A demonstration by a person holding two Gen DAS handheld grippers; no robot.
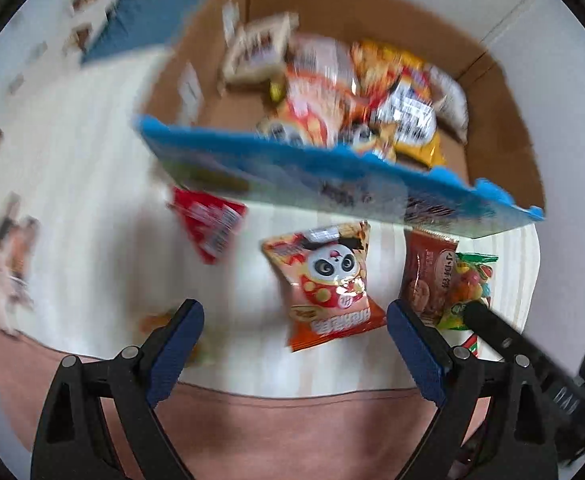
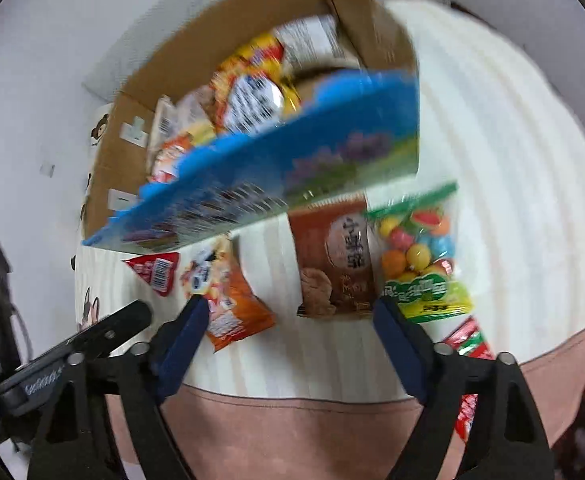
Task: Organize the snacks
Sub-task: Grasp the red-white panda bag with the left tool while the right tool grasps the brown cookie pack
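A cream, ribbed mat (image 2: pixel 492 160) with a dusty pink border (image 1: pixel 292 420) covers the floor, printed with small cartoon animals (image 1: pixel 4 280) near its edge. Beyond it a blue patch (image 1: pixel 144 16) lies on the floor, perhaps another mat, though blur hides its form. Pale white walls (image 2: pixel 52 60) stand behind. Soft, even light fills the room.
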